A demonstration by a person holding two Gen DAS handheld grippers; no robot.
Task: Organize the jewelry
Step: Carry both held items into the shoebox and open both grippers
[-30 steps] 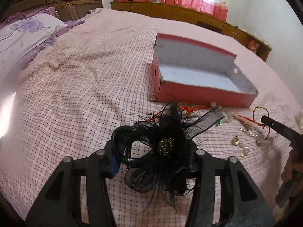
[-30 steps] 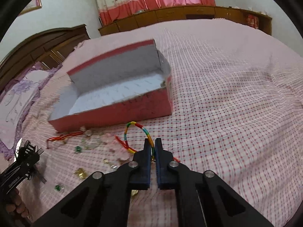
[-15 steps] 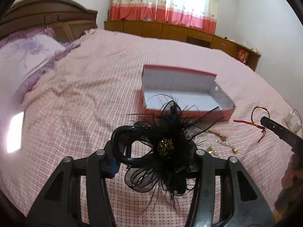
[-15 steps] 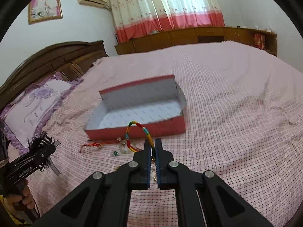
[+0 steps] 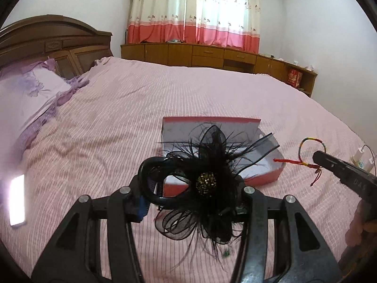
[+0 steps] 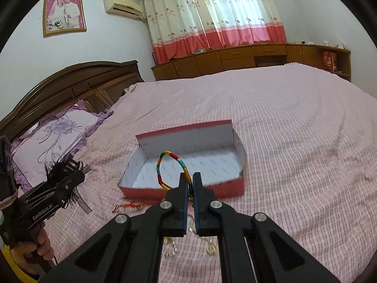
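Observation:
My left gripper (image 5: 190, 195) is shut on a black feathered hair clip (image 5: 205, 184) with a gold bead centre, held high above the bed. It shows from the side in the right wrist view (image 6: 63, 176). My right gripper (image 6: 190, 179) is shut on a rainbow braided bracelet (image 6: 165, 162), which also shows in the left wrist view (image 5: 311, 143) with red cords hanging. An open red box (image 6: 188, 162) with a white inside lies on the pink bed below and ahead of both grippers; it also shows in the left wrist view (image 5: 268, 176).
Small gold and clear trinkets (image 6: 212, 247) and a red cord (image 6: 132, 205) lie on the checked bedspread in front of the box. A purple pillow (image 6: 54, 139) and wooden headboard (image 6: 77, 85) are at the left. A phone (image 5: 16, 200) lies at the bed's left edge.
Both grippers have risen well above the bed with their items, so the box looks smaller and lower. The grips have not changed.

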